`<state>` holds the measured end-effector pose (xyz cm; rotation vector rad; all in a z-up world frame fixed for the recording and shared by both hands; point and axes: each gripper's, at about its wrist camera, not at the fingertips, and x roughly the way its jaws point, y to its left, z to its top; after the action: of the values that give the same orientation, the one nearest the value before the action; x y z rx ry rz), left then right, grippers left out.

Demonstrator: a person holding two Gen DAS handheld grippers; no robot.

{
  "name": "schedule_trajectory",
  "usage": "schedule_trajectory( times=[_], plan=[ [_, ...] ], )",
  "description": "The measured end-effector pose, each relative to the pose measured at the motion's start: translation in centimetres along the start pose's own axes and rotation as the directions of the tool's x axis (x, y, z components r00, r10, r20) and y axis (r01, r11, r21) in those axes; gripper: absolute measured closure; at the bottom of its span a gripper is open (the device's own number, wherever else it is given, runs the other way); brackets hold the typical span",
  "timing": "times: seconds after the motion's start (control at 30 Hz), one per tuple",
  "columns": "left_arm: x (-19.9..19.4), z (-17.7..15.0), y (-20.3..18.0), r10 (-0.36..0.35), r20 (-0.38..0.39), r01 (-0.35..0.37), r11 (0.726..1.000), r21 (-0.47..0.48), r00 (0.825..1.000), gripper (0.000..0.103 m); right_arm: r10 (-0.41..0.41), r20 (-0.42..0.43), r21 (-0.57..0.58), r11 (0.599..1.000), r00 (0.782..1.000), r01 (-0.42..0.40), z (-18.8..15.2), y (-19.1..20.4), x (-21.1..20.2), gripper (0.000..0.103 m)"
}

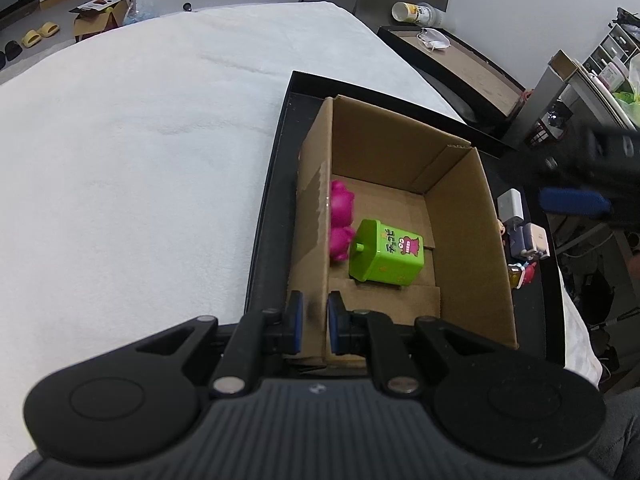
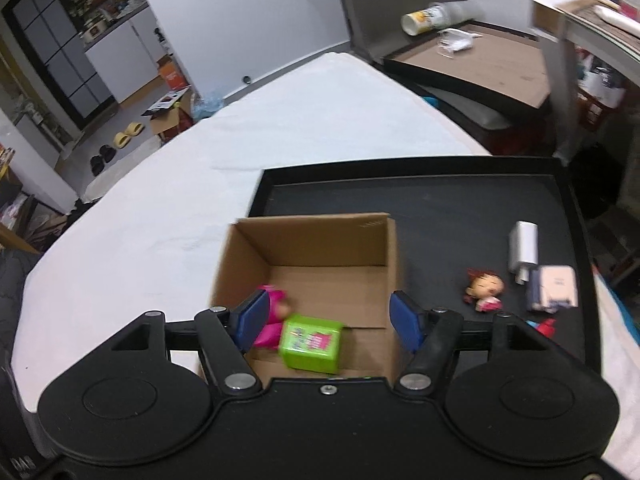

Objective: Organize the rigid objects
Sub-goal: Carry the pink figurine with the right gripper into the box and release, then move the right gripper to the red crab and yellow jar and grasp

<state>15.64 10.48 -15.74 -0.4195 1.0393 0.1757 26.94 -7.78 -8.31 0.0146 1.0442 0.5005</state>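
Two toys already lie in the cardboard box (image 2: 320, 248): one pink figure (image 1: 342, 220) and one green carton toy (image 2: 312, 344). The left tongs (image 1: 312, 322) pinch the box's near wall; the right tongs (image 2: 332, 316) hang released above. Left on the black tray (image 2: 440, 208): two chargers (image 2: 524, 248), one doll head (image 2: 486, 286), one red figure (image 2: 544, 326).

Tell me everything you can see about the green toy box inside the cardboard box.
The green box is a small, glossy, plastic-looking block with a cartoon sticker and printed characters on one face and a short green peg on another. It lies tipped on its side on the floor of the cardboard box, beside the pink toy and seemingly touching it. No gripper holds it.
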Motion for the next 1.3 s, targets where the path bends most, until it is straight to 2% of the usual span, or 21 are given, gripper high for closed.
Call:
schedule_trajectory(
  times=[0.47, 0.6, 1.0, 1.3],
  plan=[
    [0.2, -0.3, -0.7, 0.028, 0.000, -0.028, 1.000, 0.010, 1.000, 0.091, -0.095, -0.029, 0.070, 0.993, 0.995, 0.097, -3.0, -5.9, -1.0, 0.033],
    [0.3, -0.4, -0.8, 0.040, -0.001, -0.040, 0.999, 0.014, 0.999, 0.091, -0.111, -0.024, 0.088, 0.990, 0.993, 0.113, -3.3, -7.5, -1.1, 0.028],
    [0.4, -0.7, -1.2, 0.074, -0.005, -0.074, 0.997, 0.018, 0.997, 0.091, -0.142, -0.044, 0.113, 0.983, 0.989, 0.147, -4.1, -11.9, -0.3, 0.028],
    [0.4, -0.4, -1.7, 0.102, -0.008, -0.102, 0.994, 0.026, 0.995, 0.091, -0.133, -0.074, 0.119, 0.983, 0.988, 0.141, -5.0, -14.2, 1.2, 0.027]
  ],
)
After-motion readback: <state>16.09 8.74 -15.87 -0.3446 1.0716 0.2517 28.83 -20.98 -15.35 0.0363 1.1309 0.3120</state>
